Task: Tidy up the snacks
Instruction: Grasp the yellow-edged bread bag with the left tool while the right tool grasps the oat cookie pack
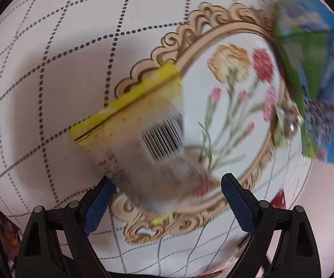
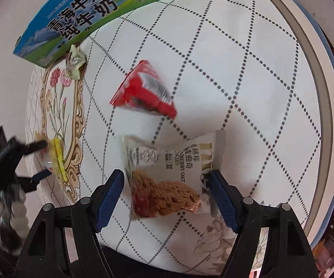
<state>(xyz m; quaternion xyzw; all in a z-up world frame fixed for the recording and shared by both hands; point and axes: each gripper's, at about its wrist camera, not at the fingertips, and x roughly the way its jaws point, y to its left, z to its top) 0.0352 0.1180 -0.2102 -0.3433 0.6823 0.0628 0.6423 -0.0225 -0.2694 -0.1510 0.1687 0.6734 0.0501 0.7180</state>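
Note:
In the left wrist view my left gripper (image 1: 167, 195) is open around a yellow snack packet (image 1: 130, 115) with a barcode that lies on the tablecloth. The packet is blurred. In the right wrist view my right gripper (image 2: 167, 190) is open around a white cranberry oat cookie packet (image 2: 169, 173) lying flat. A red snack packet (image 2: 143, 90) lies just beyond it. The left gripper (image 2: 43, 159) and the yellow packet (image 2: 56, 155) show at the left of that view.
A blue and green milk carton box (image 2: 92, 11) stands at the far side; it also shows in the left wrist view (image 1: 315, 74). A small pale green wrapped sweet (image 2: 74, 62) lies beside it. The round table's rim (image 2: 324, 106) curves at the right.

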